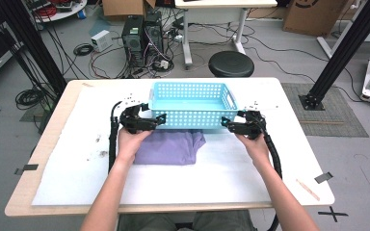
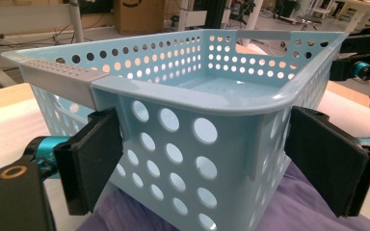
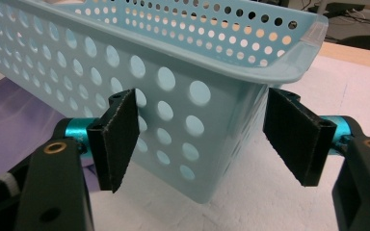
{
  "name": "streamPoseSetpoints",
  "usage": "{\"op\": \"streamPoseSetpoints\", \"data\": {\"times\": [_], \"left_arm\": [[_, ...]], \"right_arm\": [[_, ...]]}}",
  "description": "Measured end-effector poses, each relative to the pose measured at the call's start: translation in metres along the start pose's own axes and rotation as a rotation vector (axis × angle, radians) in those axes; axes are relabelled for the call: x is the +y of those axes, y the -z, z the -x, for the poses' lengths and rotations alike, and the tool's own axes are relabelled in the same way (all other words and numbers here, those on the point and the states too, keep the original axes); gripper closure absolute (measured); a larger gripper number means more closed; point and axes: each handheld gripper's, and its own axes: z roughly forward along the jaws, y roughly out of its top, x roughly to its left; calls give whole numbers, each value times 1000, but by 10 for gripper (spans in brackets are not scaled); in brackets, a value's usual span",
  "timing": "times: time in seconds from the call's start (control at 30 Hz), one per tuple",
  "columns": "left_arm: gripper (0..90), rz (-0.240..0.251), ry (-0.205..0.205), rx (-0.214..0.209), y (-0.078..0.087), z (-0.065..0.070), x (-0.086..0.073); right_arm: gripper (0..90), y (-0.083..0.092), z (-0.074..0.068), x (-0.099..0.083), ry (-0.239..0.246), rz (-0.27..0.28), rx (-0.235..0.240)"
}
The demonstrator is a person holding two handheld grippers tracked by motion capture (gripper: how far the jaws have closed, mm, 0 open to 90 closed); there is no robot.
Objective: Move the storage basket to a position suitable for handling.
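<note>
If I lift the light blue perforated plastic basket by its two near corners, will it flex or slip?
The light blue perforated plastic basket looks empty and thin-walled, so probably light, though its walls may bow slightly. Its smooth rounded corners could slip between the jaws. Its near edge sits on the purple folded cloth, so it may drag that.

Setting: robotics or electronics lab. Evidence: two black computer towers (image 1: 142,38) standing on a grey floor amid loose tangled cables (image 1: 103,57); black aluminium frame struts (image 1: 349,45) bolted beside the table (image 1: 289,144); cardboard boxes (image 1: 313,14) against the far wall; round black stool (image 1: 231,63); tape marks (image 1: 334,213) on the floor.
</note>
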Motion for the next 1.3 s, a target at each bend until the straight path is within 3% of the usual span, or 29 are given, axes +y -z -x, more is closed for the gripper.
{"op": "streamPoseSetpoints", "data": {"times": [0.17,0.33,0.37,0.47,0.53,0.6,0.73,0.83,0.87,0.97,1.03,1.17,1.27,1.3], "left_arm": [[116,-24,50,2,-6,-12,0],[100,-27,66,-10,-9,-20,-1],[100,-27,64,-14,-9,-21,-2],[100,-27,61,-19,-9,-23,-2],[100,-52,44,-11,-10,-25,-1],[99,-64,25,25,-10,-26,-1],[178,-78,-7,61,-12,-25,-2],[197,-95,-7,66,-12,-24,-2],[197,-120,-14,77,-12,-22,-2],[196,-145,-26,94,-11,-21,-3],[197,-142,-47,114,-7,-17,-5],[204,-122,-63,124,3,-14,-14],[203,-123,-56,138,12,-14,-20],[201,-118,-62,150,19,-12,-23]], "right_arm": [[324,-6,-2,0,-25,20,-2],[324,-10,-4,-1,-39,14,-5],[333,-12,-3,-2,-83,12,23],[332,-13,-3,-2,-93,20,20],[332,-15,-3,-2,-83,4,16],[333,-18,-4,-2,-71,-17,2],[332,-26,-10,-2,-39,-49,-47],[329,-28,-9,-1,-55,-47,-51],[304,-30,-7,-1,-72,-58,-48],[262,-29,-6,-1,-67,-85,-66],[215,-27,-3,-3,-73,-108,-76],[211,-16,2,-10,-93,-113,-83],[211,-4,3,-16,-87,-83,-76],[211,5,1,-19,-63,-57,-64]]}}
